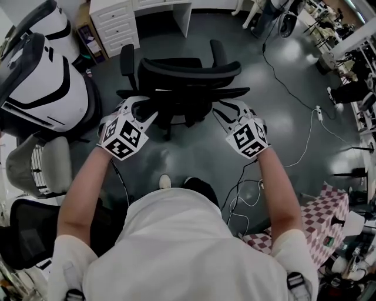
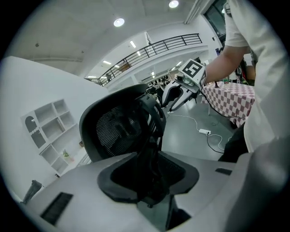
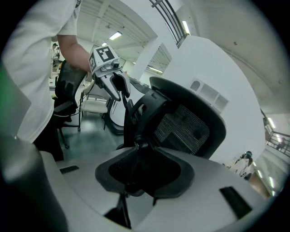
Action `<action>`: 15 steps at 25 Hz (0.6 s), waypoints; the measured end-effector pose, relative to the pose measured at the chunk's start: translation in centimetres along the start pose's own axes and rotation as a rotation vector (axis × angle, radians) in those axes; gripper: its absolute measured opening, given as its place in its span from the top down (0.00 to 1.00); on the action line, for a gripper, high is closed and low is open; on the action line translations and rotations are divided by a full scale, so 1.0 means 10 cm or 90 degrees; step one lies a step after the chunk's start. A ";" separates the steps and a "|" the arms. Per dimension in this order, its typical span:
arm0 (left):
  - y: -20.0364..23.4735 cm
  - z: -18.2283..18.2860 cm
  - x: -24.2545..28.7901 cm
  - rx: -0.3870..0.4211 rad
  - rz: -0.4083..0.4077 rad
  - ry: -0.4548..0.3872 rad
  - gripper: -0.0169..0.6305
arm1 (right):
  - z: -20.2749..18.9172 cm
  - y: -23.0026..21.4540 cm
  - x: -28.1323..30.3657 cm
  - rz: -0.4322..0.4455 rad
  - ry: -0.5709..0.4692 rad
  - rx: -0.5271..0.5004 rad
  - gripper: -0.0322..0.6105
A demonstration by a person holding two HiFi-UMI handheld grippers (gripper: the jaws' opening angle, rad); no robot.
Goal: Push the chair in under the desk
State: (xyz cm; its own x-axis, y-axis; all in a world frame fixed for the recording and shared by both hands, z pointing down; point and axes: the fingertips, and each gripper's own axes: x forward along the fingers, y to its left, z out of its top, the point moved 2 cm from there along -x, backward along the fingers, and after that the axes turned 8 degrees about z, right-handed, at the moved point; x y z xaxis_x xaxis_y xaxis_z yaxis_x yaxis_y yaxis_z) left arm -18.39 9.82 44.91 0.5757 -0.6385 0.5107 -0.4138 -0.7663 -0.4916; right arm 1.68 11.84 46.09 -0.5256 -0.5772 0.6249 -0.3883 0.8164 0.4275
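A black mesh office chair [image 1: 188, 73] stands on the dark floor with its backrest toward me, short of the white desk [image 1: 182, 14] at the top of the head view. My left gripper [image 1: 140, 111] is at the backrest's left edge and my right gripper [image 1: 229, 110] at its right edge. In the left gripper view the backrest's frame [image 2: 118, 131] runs down into the gap of the left gripper [image 2: 152, 181], filling it. The right gripper view shows the same: the chair's back [image 3: 186, 127] sits between the jaws of the right gripper [image 3: 136, 176].
A white drawer unit [image 1: 114, 23] stands left of the desk opening. A large white machine [image 1: 47, 76] and a grey chair [image 1: 41, 164] crowd the left side. A cable with a power strip [image 1: 320, 111] lies on the floor at right, near a checkered cloth [image 1: 326, 217].
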 end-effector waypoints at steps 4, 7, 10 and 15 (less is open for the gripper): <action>0.07 -0.01 0.20 0.025 0.000 0.020 0.75 | -0.02 -0.16 0.13 0.019 0.010 -0.042 0.78; 0.10 -0.02 0.35 0.042 -0.004 0.037 0.73 | -0.06 -0.24 0.26 0.052 0.019 -0.078 0.77; 0.13 -0.05 0.47 0.060 -0.005 0.049 0.73 | -0.11 -0.26 0.40 0.091 0.036 -0.117 0.76; 0.10 -0.01 0.62 0.099 -0.017 0.057 0.72 | -0.17 -0.26 0.55 0.127 0.051 -0.171 0.76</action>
State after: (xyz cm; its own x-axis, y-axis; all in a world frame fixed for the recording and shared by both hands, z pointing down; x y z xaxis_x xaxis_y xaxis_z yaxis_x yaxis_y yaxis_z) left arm -15.24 5.09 47.66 0.5171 -0.6274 0.5822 -0.2809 -0.7669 -0.5770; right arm 1.12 6.56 49.49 -0.5058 -0.4118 0.7580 -0.0649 0.8944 0.4425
